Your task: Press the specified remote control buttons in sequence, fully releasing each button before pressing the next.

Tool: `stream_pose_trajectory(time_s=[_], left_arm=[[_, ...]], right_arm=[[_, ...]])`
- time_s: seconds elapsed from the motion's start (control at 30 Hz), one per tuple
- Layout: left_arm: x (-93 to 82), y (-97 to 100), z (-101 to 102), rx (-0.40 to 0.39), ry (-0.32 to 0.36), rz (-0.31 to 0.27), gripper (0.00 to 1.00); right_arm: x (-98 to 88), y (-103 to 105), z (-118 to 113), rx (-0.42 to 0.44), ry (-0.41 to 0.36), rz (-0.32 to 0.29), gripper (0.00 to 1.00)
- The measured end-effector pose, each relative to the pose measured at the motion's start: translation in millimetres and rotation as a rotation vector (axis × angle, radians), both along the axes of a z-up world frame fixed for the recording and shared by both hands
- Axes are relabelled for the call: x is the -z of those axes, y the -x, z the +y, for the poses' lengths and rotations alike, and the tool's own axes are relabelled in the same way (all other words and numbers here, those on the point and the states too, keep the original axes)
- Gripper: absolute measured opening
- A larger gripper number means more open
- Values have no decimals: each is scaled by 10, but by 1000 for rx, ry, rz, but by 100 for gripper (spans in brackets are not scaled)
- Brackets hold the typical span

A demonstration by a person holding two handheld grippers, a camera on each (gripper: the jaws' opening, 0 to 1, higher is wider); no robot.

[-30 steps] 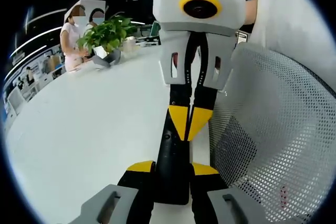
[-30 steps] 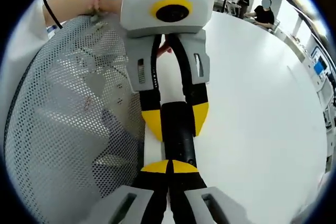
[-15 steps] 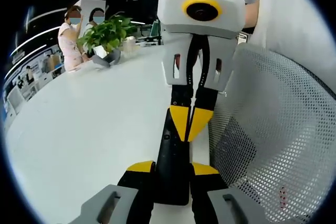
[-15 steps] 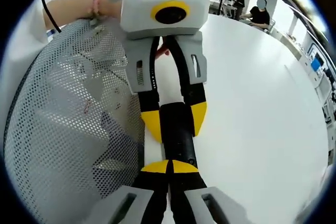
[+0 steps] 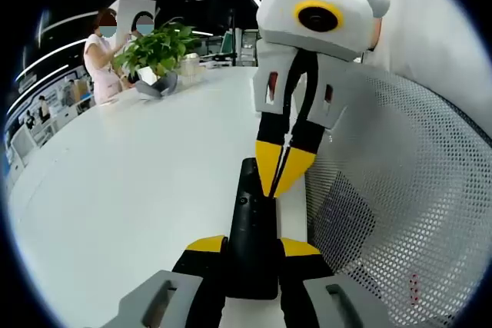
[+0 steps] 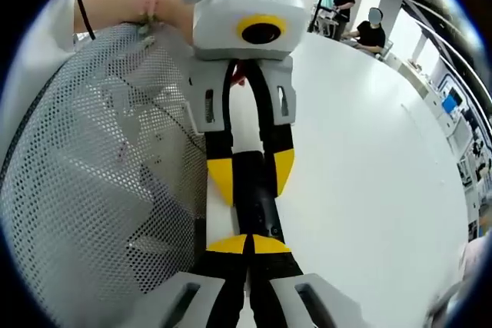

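Note:
A slim black remote control [image 5: 247,220] lies lengthwise above the white table [image 5: 131,182]. My left gripper [image 5: 252,245] is shut on its near end, one yellow pad on each side. My right gripper [image 5: 274,182] comes down from the top, shut to a single yellow point that rests at the remote's right edge near the far end. In the right gripper view, my right gripper [image 6: 247,244] is shut at the bottom, its tip over the remote [image 6: 261,209]. My left gripper [image 6: 251,178] clamps the remote from above, and a hand [image 6: 165,5] holds that gripper.
A white mesh chair back [image 5: 400,190] stands close beside the remote, also seen as mesh [image 6: 92,174]. A potted plant [image 5: 157,51] and two people [image 5: 100,51] are at the table's far end. Another person [image 6: 373,28] sits at a far desk.
My right gripper has tilted and drawn up and to the right, uncovering the remote's far end. Its shut tip stays at the remote. My left gripper has kept its hold.

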State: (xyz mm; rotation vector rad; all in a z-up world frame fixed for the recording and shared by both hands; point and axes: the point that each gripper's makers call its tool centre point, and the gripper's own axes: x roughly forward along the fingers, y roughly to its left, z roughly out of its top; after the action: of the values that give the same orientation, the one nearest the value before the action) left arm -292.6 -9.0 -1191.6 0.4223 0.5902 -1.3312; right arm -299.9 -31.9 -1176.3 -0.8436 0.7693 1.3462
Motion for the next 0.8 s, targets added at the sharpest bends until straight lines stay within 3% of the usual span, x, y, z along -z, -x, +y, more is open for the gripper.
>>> stream_pose_trajectory(time_s=[0.17,0.5,0.7,0.8], left_arm=[[0,2,0,-1,1,1,25],[1,2,0,-2,4,4,25],[-1,2,-1,-1,3,5,25],[-2,4,-1,-1,2,2,25]], right_arm=[[26,-81,26,28,-8,51,0],[73,-74,47,-14,46,50,0],[77,-75,33,-45,64,19,0],[58,-68,37,45,17,129,0]])
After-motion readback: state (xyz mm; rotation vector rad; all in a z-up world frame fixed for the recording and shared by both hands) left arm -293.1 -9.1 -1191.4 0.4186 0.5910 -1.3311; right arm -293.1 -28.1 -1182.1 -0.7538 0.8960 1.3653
